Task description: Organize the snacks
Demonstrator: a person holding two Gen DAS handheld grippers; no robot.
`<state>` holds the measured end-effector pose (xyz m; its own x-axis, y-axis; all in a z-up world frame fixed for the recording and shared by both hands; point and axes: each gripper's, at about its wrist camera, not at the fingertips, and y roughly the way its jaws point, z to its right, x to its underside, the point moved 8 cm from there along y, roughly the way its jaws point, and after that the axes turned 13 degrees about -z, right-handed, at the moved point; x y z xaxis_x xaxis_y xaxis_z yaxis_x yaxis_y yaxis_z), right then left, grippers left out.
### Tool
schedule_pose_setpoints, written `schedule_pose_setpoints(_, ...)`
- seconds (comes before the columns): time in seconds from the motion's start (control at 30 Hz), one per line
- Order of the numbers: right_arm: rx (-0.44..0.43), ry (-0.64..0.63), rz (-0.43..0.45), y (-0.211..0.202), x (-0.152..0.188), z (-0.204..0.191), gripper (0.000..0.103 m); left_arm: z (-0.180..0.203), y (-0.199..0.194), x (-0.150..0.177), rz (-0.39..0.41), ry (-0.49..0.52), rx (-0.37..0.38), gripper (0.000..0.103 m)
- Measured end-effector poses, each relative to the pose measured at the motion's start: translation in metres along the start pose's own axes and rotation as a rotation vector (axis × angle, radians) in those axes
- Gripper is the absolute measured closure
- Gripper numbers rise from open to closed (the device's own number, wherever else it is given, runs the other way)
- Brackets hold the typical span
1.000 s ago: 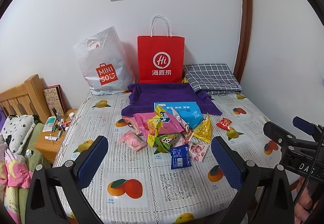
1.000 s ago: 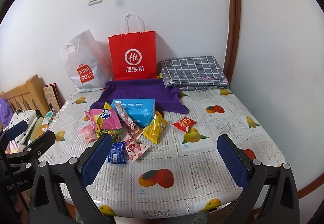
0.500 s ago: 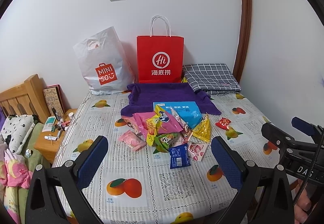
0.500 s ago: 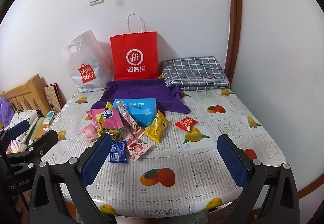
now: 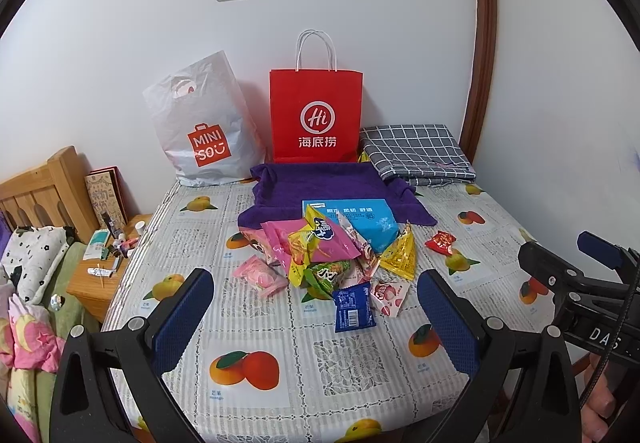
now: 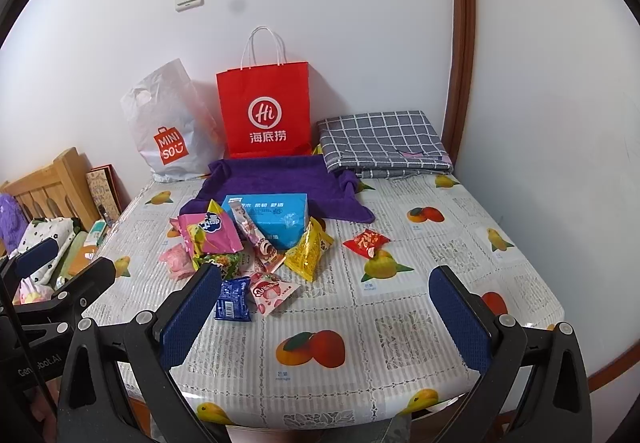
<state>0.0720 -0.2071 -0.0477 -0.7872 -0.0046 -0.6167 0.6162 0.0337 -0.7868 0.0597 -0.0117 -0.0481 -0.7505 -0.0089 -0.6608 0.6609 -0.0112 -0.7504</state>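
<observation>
Jaws of both grippers, left [image 5: 316, 317] and right [image 6: 326, 317], stand wide apart, holding nothing, above the table's [image 6: 400, 323] near edge. Snacks [image 5: 320, 255] lie heaped at table centre, at 12 o'clock from the left gripper and 11 o'clock from the right; a blue box [image 6: 276, 217] touches the heap's far side, and a red packet [image 6: 366, 241] lies apart at 3 o'clock.

We get even, soft indoor light, no harsh shadows. Strong fisheye bend and black vignette at corners. Mild glare on the glossy desk [image 6: 400, 307] cover ahead of the right claw [image 6: 324, 319]. Focus sharp throughout.
</observation>
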Motion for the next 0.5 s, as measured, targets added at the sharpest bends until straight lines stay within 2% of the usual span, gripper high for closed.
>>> schedule_pose_setpoints(0.5, -0.001, 0.0, 0.001, -0.0014, 0.0001, -0.0002, 0.0, 0.0003, 0.0004, 0.0013, 0.002, 0.0, 0.001, 0.001)
